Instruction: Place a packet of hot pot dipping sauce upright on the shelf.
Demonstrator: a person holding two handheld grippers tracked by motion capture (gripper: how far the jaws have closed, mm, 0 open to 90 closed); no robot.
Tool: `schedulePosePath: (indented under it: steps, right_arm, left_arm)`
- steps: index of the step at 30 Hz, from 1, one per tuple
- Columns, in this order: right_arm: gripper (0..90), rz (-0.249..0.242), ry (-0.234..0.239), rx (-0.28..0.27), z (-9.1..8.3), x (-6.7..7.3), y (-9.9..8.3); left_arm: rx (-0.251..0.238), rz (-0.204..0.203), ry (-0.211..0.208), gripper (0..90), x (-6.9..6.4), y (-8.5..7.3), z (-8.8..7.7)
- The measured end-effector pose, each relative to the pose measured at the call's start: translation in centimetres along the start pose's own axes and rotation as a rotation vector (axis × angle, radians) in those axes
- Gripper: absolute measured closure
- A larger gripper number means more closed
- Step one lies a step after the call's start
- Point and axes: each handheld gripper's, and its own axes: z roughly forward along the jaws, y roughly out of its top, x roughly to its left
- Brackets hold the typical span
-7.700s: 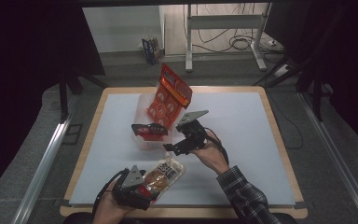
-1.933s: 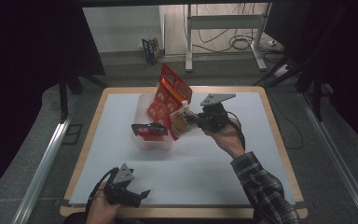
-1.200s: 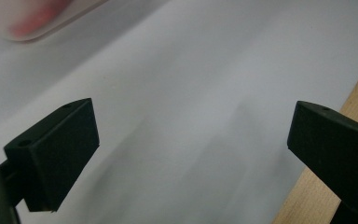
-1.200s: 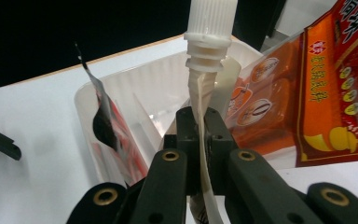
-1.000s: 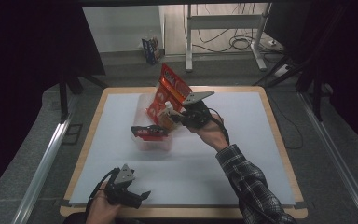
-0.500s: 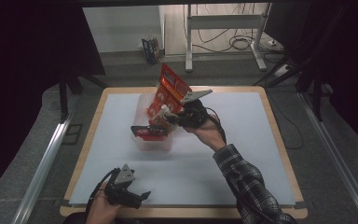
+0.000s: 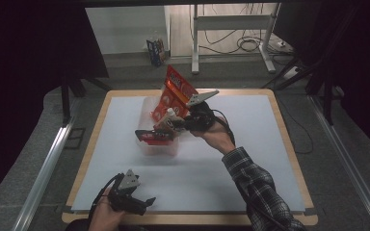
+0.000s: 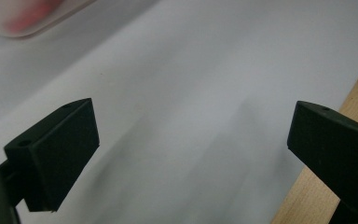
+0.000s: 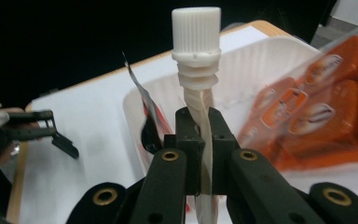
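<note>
**Observer:** Start with the big picture. What's on the table?

**Operator:** I see the white-topped table [image 7: 250, 159] with its wooden rim. Toward the far left of centre sits a translucent plastic bin [image 7: 160, 144]. An orange snack bag [image 7: 175, 94] stands tilted in its far end, and a red-and-black packet [image 7: 150, 136] lies across its near rim.

**Observer:** And your tools?

**Operator:** My right gripper [image 7: 176, 124] is over the bin, just right of the snack bag. In the right gripper view its jaws are clenched on the flat neck of a spouted pouch [image 9: 199, 121], with the white screw cap [image 9: 196, 29] standing above the pads [image 9: 188, 135]. From the high view the pouch [image 7: 169, 120] hangs above the bin's right half, not yet resting inside.

**Observer:** The other hand?

**Operator:** My left gripper [image 7: 142, 202] rests near the table's near edge, left of centre, well apart from the bin. Its jaws stand wide, released, with nothing between them; its own view shows bare white table [image 8: 205, 70] and the wooden edge.

**Observer:** So which step is this?

**Operator:** I judge I'm placing the pouch into the bin. Next I need to lower it into the free space beside the snack bag, clear of the packet on the rim, then let the jaws go. The left tool can stay put.
</note>
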Motion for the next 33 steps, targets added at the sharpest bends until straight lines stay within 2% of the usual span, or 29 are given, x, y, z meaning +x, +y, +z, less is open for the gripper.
schedulePosePath:
  steps: [5, 8, 11, 16, 19, 23, 27, 33]
  right_arm:
    - [86.8, 0.006, -0.010, 0.027, -0.9, -0.6, -0.3]
    - [86.9, 0.017, 0.002, 0.046, -0.7, -0.8, -0.4]
    - [87.0, -0.001, 0.017, 0.070, 0.2, -0.7, -0.2]
    - [87.0, -0.039, 0.013, 0.144, 2.6, -0.1, 0.0]
    - [86.6, -0.039, 0.024, 0.138, 3.6, 0.1, 0.3]
    - [80.3, -0.071, -0.004, 0.121, 4.3, 0.5, 0.8]
    - [70.7, -0.061, -0.034, 0.086, 4.0, 0.5, 1.1]
    - [59.6, -0.066, -0.065, 0.071, 3.2, 0.4, 1.2]
  left_arm:
    - [0.005, 0.001, 0.000, 2.0, 0.0, 0.0, 0.1]
    - [0.008, 0.002, 0.001, 2.0, -0.1, 0.0, 0.1]
    - [0.007, 0.000, 0.001, 2.0, 0.0, 0.0, 0.1]
    - [0.006, 0.001, 0.002, 2.0, 0.0, 0.0, 0.0]
    - [0.005, 0.001, 0.002, 2.0, 0.0, 0.0, 0.0]
    - [0.003, 0.000, 0.003, 2.0, 0.1, 0.0, -0.1]
    - [0.002, 0.001, 0.004, 2.0, 0.0, 0.0, -0.1]
    - [0.004, 0.004, 0.009, 2.1, 0.0, 0.0, 0.0]
